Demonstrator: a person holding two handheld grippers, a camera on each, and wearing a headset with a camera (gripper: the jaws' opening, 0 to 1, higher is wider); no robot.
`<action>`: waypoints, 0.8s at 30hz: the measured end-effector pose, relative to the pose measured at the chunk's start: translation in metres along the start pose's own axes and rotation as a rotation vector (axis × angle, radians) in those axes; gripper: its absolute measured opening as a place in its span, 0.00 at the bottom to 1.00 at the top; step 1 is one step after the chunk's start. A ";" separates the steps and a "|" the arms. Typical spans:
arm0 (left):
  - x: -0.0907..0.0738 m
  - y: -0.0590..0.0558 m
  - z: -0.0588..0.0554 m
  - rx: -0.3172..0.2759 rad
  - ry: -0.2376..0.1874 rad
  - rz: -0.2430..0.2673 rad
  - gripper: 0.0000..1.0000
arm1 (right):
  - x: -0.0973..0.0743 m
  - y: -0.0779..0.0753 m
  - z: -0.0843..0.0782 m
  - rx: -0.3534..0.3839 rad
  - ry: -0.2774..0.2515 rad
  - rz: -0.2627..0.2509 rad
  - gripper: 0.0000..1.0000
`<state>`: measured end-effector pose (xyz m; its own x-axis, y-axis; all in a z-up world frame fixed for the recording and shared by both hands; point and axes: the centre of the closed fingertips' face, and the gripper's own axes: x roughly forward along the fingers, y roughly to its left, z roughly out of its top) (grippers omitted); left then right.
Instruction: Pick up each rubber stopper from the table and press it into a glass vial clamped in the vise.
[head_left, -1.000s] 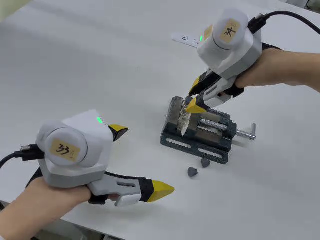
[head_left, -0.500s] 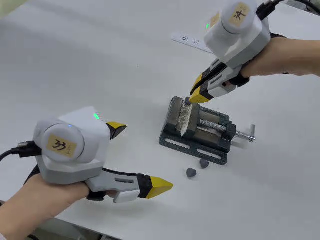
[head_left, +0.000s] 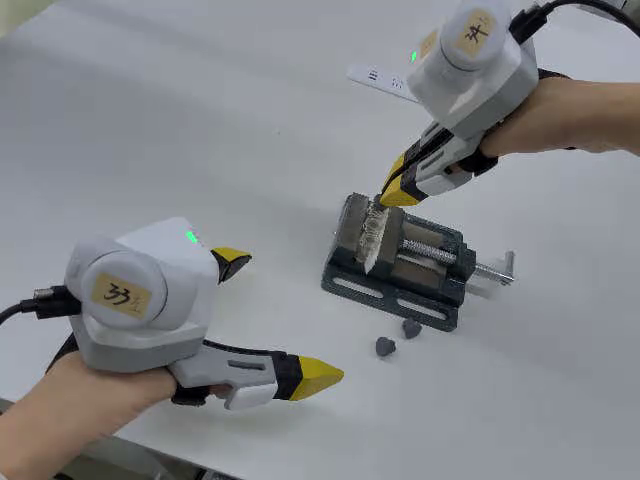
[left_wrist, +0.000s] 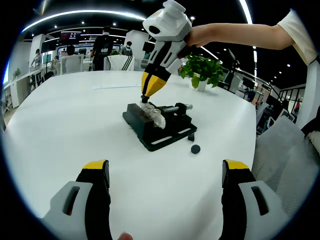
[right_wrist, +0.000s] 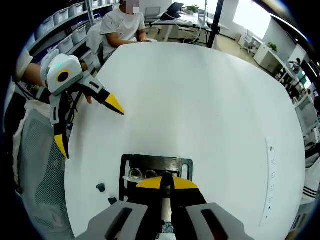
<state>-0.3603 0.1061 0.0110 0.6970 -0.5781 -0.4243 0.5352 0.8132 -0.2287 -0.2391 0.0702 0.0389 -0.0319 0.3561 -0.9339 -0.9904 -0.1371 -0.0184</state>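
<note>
White table (head_left: 180, 120) forms the work surface; an office of desks, shelves and seated people lies behind it.

Right gripper (head_left: 398, 196): jaws pressed together. In the right gripper view the yellow tips meet along a thin dark seam. The gripper hangs tip-down directly over one end of the row of glass vials (head_left: 371, 232). Whether the tips touch the glass cannot be told.

Left gripper (head_left: 276, 318): jaws spread wide, with nothing between them. It is held low over the near part of the table, well apart from the vise (head_left: 400, 275), with its tips pointing toward it.

Glass vials: upright, in a single row, clamped between the vise's two faces. In the right gripper view, two vial mouths beside the closed tips stand open.

Vise: dark, seated flat on the table. Its screw handle (head_left: 497, 267) projects from the end away from the vials.

One rubber stopper (head_left: 385, 347) lies on the table just beside the near edge of the vise base. A second rubber stopper (head_left: 411, 327) lies near the first, not touching it.

White strip (head_left: 380, 78): flat on the table beyond the right gripper, well apart from the vise.

Potted plant (left_wrist: 202, 70): at the far table edge in the left gripper view.
</note>
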 end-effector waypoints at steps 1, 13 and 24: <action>0.000 0.000 0.000 -0.001 0.000 -0.001 0.93 | 0.000 0.000 0.000 0.002 0.000 0.003 0.00; 0.001 0.001 -0.002 -0.005 0.006 -0.004 0.92 | 0.004 -0.006 0.000 0.007 0.038 0.084 0.00; 0.006 -0.002 0.000 -0.007 0.009 -0.016 0.92 | 0.005 -0.005 0.000 -0.006 0.060 0.104 0.00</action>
<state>-0.3570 0.1007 0.0088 0.6843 -0.5902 -0.4283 0.5425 0.8045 -0.2420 -0.2347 0.0723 0.0346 -0.1260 0.2840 -0.9505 -0.9813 -0.1760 0.0774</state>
